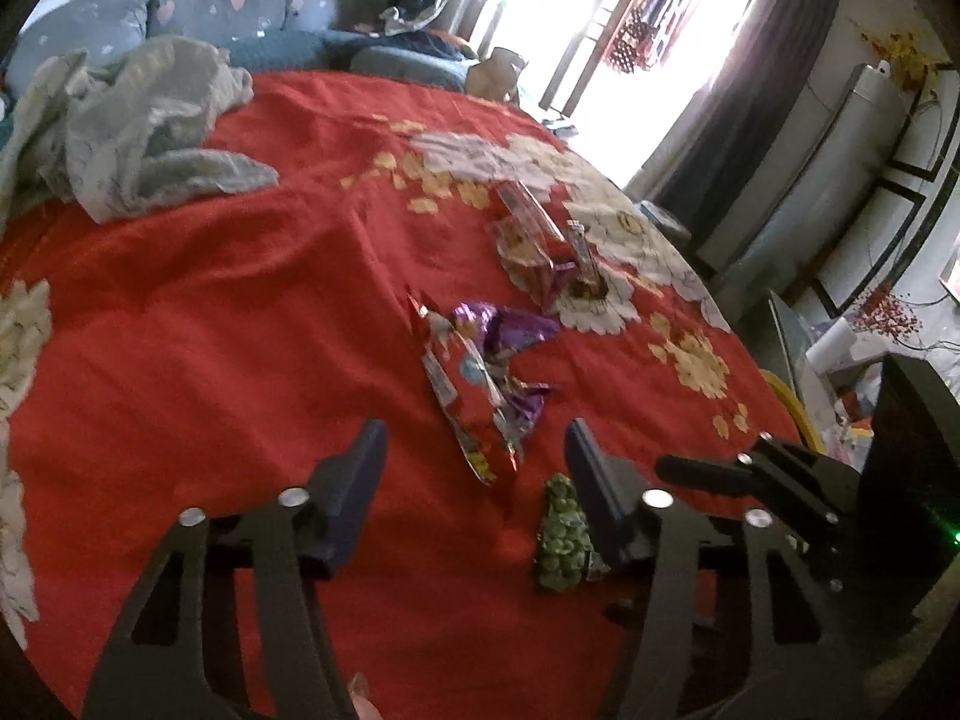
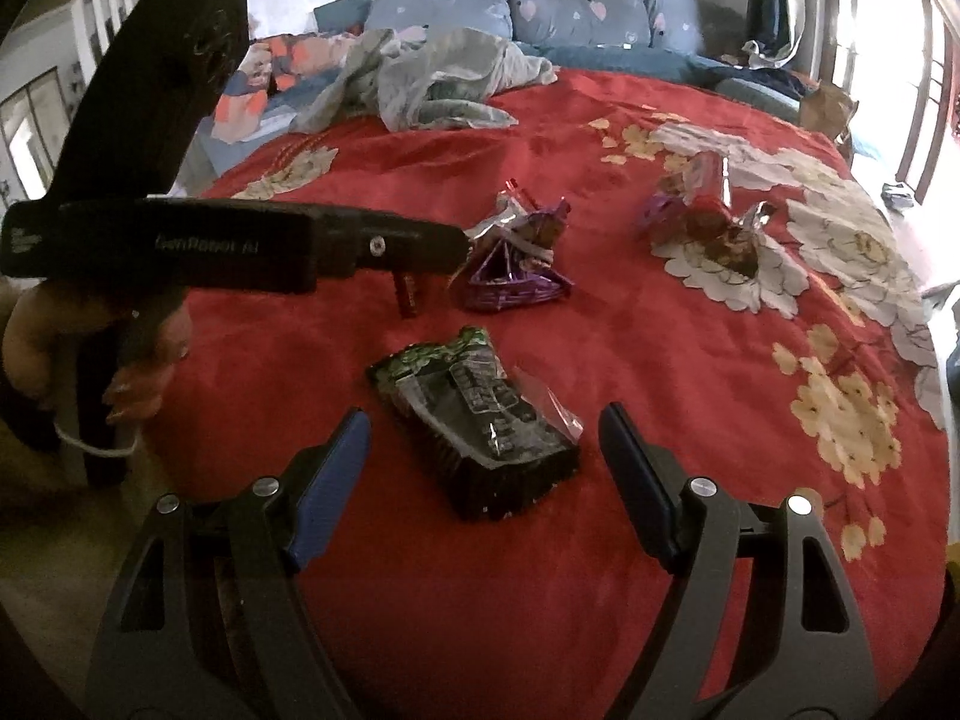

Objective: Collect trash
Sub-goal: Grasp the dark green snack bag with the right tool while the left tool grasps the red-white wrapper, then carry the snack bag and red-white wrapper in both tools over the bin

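On the red floral bedspread (image 1: 210,360) lies a red and purple snack wrapper (image 1: 480,372). Its near tip sits between the fingers of my left gripper (image 1: 474,450), which stand apart and do not press it. A green wrapper (image 1: 558,546) lies beside the left gripper's right finger, partly hidden. In the right wrist view that green and black wrapper (image 2: 480,420) rests flat between the wide-open fingers of my right gripper (image 2: 483,438), untouched. The left gripper (image 2: 456,240) reaches the purple wrapper (image 2: 516,270). A third clump of foil wrappers (image 2: 708,222) lies farther right.
A crumpled grey-green cloth (image 2: 432,78) and blue pillows (image 2: 570,12) sit at the head of the bed. A hand (image 2: 36,348) holds the left gripper's handle. The bed's right edge drops off toward a bright window (image 1: 630,30) and floor clutter (image 1: 840,360).
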Motion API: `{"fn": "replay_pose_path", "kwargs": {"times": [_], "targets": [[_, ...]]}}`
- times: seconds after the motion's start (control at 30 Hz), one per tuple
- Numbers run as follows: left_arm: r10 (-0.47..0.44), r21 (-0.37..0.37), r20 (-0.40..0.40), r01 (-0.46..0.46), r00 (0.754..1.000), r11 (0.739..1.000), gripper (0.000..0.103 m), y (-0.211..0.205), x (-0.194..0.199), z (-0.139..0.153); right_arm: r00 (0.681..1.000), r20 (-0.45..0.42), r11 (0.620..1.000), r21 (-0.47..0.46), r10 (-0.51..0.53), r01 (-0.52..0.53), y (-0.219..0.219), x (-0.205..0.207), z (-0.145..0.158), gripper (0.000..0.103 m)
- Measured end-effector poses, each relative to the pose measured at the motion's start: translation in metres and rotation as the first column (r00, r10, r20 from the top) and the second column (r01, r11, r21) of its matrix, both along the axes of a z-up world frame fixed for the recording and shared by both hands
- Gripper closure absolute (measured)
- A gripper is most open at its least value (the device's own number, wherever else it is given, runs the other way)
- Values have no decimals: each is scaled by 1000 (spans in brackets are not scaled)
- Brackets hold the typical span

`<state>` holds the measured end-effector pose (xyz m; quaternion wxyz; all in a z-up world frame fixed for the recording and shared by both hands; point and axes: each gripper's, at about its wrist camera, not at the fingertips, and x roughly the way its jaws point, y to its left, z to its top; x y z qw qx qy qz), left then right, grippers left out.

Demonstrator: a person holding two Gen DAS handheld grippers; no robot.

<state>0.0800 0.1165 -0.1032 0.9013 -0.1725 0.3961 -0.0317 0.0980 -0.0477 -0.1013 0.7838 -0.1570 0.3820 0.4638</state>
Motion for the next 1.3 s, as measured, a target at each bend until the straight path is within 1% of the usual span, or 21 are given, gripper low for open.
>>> {"fn": "replay_pose_path", "kwargs": {"times": [0.03,0.07,0.13,0.27,0.33,0.4,0.43,0.47,0.5,0.53,0.57,0.63,0.8,1.03,1.3], "targets": [[-7,-6,-6,7,1000,1000,53,-1,1,-2,1000,-5,1000,-4,4,-4,2,1,-2,33],[-13,-11,-14,13,1000,1000,54,-2,2,-5,1000,-5,1000,-7,7,-7,5,1,-3,34],[-16,-18,-24,15,1000,1000,58,-3,4,-9,1000,-7,1000,-10,11,-11,8,2,-6,42],[-9,-33,-33,8,999,999,68,-2,7,-15,1000,-23,1000,0,6,-6,7,4,-10,50],[-5,-38,-34,4,999,999,77,-1,7,-16,1000,-23,1000,2,4,-3,5,4,-10,55],[-3,-43,-32,1,999,999,83,0,8,-15,1000,-28,1000,8,-7,7,3,5,-10,58],[-4,-44,-31,2,1000,999,84,1,9,-15,999,-30,1000,9,-13,13,1,5,-10,61],[-5,-43,-27,4,1000,999,85,1,9,-14,999,-29,1000,9,-16,17,-1,5,-10,62],[-5,-41,-24,4,1000,999,89,2,9,-13,999,-29,1000,9,-19,19,-3,4,-11,64],[-4,-39,-21,3,1000,999,90,2,8,-11,999,-29,1000,8,-21,21,-4,4,-11,66],[-2,-37,-16,1,1000,999,90,3,8,-9,999,-30,1000,9,-24,24,-5,5,-10,67],[4,-30,-4,-4,1000,1000,91,4,7,-5,999,-38,999,15,-34,35,-8,5,-9,72],[20,-13,27,-20,999,1000,92,8,4,8,995,-82,996,49,-65,69,-18,11,-5,72],[26,-4,71,-26,997,1000,92,7,1,27,993,-67,991,91,-94,100,-31,15,9,72],[-16,14,110,15,994,1000,92,-13,-2,42,988,-49,979,134,-147,152,-50,24,28,72]]}}
